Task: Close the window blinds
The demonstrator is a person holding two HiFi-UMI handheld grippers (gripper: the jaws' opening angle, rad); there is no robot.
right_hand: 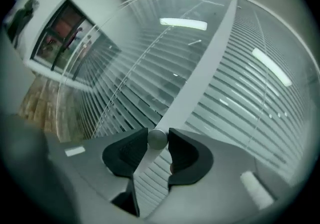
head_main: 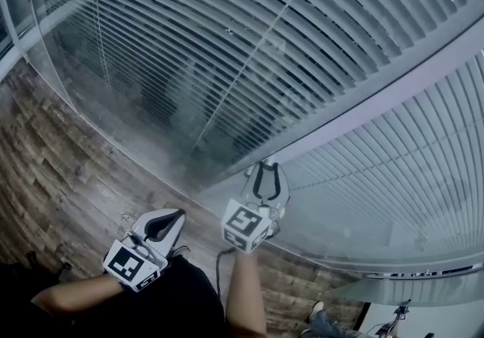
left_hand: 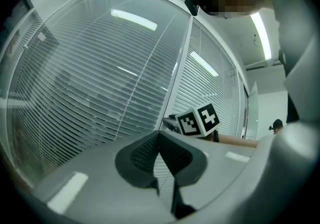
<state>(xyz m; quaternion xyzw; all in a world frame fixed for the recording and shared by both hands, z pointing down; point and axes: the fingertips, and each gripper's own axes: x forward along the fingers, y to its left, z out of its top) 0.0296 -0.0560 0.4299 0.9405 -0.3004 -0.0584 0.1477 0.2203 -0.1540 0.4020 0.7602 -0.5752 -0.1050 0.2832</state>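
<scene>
The window blinds (head_main: 189,34) fill most of the head view, hanging behind glass (left_hand: 75,92) that reflects strip lights; the slats of the pane on the left show dark gaps between them, while the slats of the pane on the right (head_main: 393,170) look paler and lie closer together. A thin cord (head_main: 257,57) runs down across the slats of the left pane. A pale frame post (head_main: 393,87) runs between the two panes, and a wooden floor (head_main: 53,170) lies below the glass. The right gripper (head_main: 266,166) reaches up to the post at the foot of the blinds, borne on a bare forearm (head_main: 246,291); in its own view the two dark pads (right_hand: 185,153) are clenched from either side on a small round metal knob (right_hand: 156,139) that stands out from the post, touching it on both sides. The left gripper (head_main: 178,215) hangs lower and to the left, over the floor and apart from the glass, pointing toward the left pane; in its own view its jaws are pressed together at the tips with nothing between them (left_hand: 159,137), and the marker cube (left_hand: 199,120) of the right gripper shows just beyond them against the post
</scene>
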